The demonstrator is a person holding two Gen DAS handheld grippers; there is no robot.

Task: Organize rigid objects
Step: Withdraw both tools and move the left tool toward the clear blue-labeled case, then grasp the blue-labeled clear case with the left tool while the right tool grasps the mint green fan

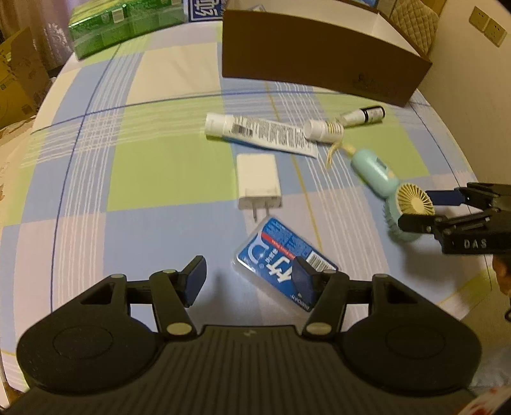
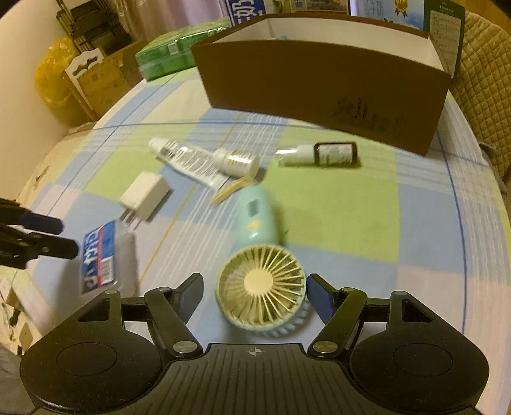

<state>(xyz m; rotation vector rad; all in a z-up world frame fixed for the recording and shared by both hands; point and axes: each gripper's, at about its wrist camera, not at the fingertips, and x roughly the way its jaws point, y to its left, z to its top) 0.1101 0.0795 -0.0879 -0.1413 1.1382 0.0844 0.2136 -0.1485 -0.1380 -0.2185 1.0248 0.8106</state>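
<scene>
A mint handheld fan (image 2: 260, 297) lies on the checked cloth, its round head between the open fingers of my right gripper (image 2: 255, 297); it also shows in the left wrist view (image 1: 399, 204). My left gripper (image 1: 250, 277) is open over a blue flat case (image 1: 281, 265), its right finger above the case. A white charger (image 1: 258, 180), a white tube (image 1: 262, 132), a small white bottle (image 1: 322, 129) and a dark bottle (image 1: 367, 115) lie beyond. The brown cardboard box (image 1: 319, 60) stands open at the back.
A green package (image 1: 118, 22) lies at the far left of the table. Cardboard cartons (image 1: 16, 79) stand off the table's left side. A quilted chair (image 2: 485, 95) is behind the box on the right.
</scene>
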